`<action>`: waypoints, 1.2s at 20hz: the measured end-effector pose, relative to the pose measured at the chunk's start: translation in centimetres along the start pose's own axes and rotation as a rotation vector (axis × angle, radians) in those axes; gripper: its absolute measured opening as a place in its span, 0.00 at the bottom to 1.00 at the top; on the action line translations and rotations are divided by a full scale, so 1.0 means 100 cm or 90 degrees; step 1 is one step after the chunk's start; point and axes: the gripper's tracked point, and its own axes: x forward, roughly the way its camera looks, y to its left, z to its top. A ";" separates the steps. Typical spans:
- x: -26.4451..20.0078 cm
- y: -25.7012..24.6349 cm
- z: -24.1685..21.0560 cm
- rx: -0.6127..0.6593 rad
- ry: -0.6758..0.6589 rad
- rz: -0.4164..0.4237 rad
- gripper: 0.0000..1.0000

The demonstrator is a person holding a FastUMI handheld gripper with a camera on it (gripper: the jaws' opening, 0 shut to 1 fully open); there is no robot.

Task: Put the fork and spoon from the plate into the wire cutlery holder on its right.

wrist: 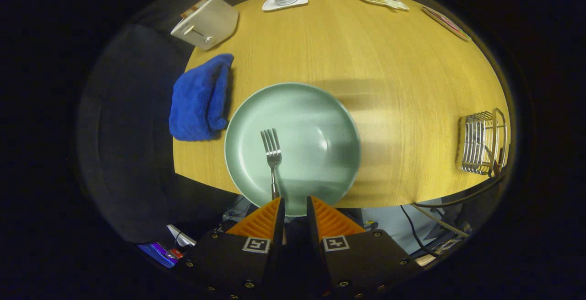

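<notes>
**Fork on the plate, holder off to the right**

While the fork (271, 153) lies on the green plate (320, 107) with its tines pointing away and its handle running back toward the tool (295, 206), no spoon can be made out on the plate; something thin and dark leans in the wire cutlery holder (480, 142) at the right of the tabletop (389, 52), and it may be the spoon, though it is too small to tell; by that reading one piece is home and the fork is left, but that is a judgement only.

As for the tool, its two fingers stand a narrow gap apart, nearly closed; the fork's handle end passes just at the inner edge of the left finger and slips from sight there; whether the fingers pinch it or merely sit over it I cannot tell.

A blue cloth (199, 98) lies just beside the plate on its left.
</notes>
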 end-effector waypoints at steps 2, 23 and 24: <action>0.011 0.009 -0.002 -0.028 0.018 -0.006 0.28; 0.063 0.014 -0.008 -0.079 0.096 -0.043 0.11; 0.062 0.013 -0.009 -0.082 0.095 -0.042 0.12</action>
